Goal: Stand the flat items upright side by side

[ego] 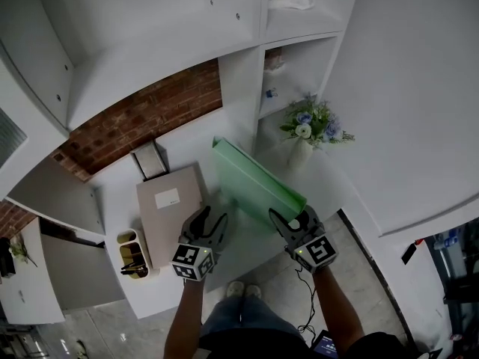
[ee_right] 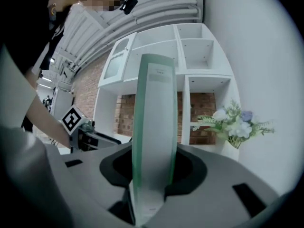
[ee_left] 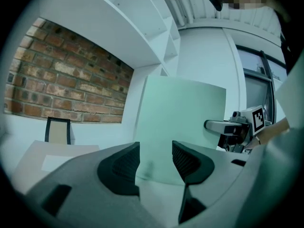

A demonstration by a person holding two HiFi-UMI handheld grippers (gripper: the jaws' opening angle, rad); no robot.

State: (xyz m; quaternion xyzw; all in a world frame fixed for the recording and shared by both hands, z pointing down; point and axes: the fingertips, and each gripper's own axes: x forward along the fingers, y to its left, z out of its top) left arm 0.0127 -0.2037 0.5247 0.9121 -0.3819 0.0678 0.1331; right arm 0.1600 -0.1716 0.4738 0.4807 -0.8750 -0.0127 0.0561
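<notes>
A green folder (ego: 254, 178) stands on its edge on the white desk (ego: 112, 193), running from the shelf wall toward me. My right gripper (ego: 293, 219) is shut on its near end; in the right gripper view the folder's spine (ee_right: 154, 127) fills the gap between the pads. A beige folder (ego: 168, 208) with a white label lies flat to the left. My left gripper (ego: 212, 219) stands open just right of it with nothing between its jaws. The left gripper view looks past the open jaws at the green folder's broad face (ee_left: 183, 122).
A white shelf unit (ego: 299, 73) and a brick wall (ego: 142, 118) back the desk. A vase of flowers (ego: 308, 129) stands right of the green folder. A yellow pen holder (ego: 132, 254) sits at the desk's near left, and a small black-framed stand (ego: 150, 159) behind the beige folder.
</notes>
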